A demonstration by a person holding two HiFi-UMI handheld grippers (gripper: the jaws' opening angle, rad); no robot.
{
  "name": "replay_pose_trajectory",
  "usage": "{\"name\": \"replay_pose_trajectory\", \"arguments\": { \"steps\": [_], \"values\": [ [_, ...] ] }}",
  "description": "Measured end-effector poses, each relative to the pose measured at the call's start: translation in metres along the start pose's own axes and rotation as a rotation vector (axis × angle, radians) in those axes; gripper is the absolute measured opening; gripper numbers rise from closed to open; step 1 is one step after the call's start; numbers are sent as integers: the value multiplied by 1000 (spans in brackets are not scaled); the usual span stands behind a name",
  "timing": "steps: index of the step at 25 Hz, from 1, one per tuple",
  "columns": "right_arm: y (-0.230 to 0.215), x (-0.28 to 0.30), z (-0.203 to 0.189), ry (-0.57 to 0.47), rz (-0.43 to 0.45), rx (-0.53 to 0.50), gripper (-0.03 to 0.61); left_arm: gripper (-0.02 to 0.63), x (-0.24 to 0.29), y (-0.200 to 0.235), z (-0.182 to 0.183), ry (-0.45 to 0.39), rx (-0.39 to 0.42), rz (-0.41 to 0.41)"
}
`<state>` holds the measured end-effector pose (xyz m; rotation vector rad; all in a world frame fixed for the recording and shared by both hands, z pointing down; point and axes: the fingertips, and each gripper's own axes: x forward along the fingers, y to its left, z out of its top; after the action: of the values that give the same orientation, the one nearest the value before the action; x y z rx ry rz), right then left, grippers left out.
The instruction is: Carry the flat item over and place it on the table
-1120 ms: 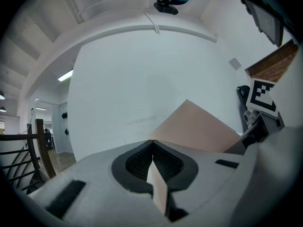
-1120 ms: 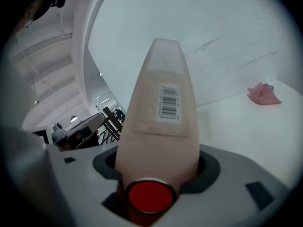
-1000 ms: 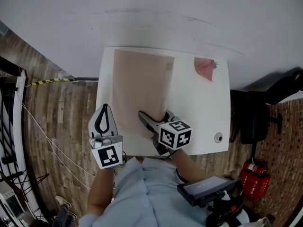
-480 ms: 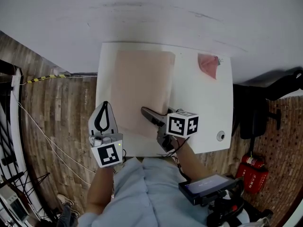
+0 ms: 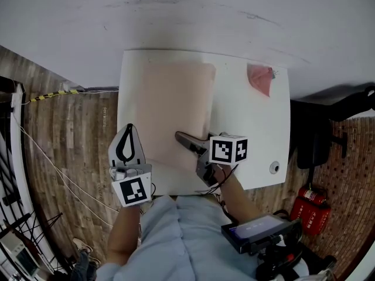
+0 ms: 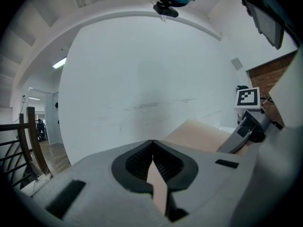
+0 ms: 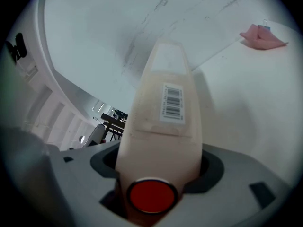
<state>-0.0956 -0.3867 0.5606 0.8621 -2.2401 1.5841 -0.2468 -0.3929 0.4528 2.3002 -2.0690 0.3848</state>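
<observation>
Pale pink flat item, rectangular, barcode label on top, lay lengthwise on white table's left half

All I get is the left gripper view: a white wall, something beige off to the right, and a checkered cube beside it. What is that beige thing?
Observer: The head view shows it whole. It is a flat beige item lying on a white table, toward the table's left side.
Operator: And whose is the checkered cube?
Observer: It is part of the right gripper. That gripper's own view shows its jaws apart, with the item's near end between them.
Operator: Is anything printed on the item?
Observer: Yes, it has a barcode label, which only the right gripper view shows.
</observation>
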Motion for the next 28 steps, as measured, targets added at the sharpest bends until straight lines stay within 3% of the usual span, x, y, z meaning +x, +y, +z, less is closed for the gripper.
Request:
{"name": "replay_pose_trajectory", "arguments": {
  "steps": [8,16,28],
  "values": [
    [-11,7,-2,47,-10,14,390,9,13,-5,-5,11,-3,-21],
    [-33,3,4,38,-137,-61,456,9,21,-11,-8,18,-1,-37],
    [-51,0,8,28,-259,-148,500,9,27,-16,-7,25,9,-50]
  ]
}}
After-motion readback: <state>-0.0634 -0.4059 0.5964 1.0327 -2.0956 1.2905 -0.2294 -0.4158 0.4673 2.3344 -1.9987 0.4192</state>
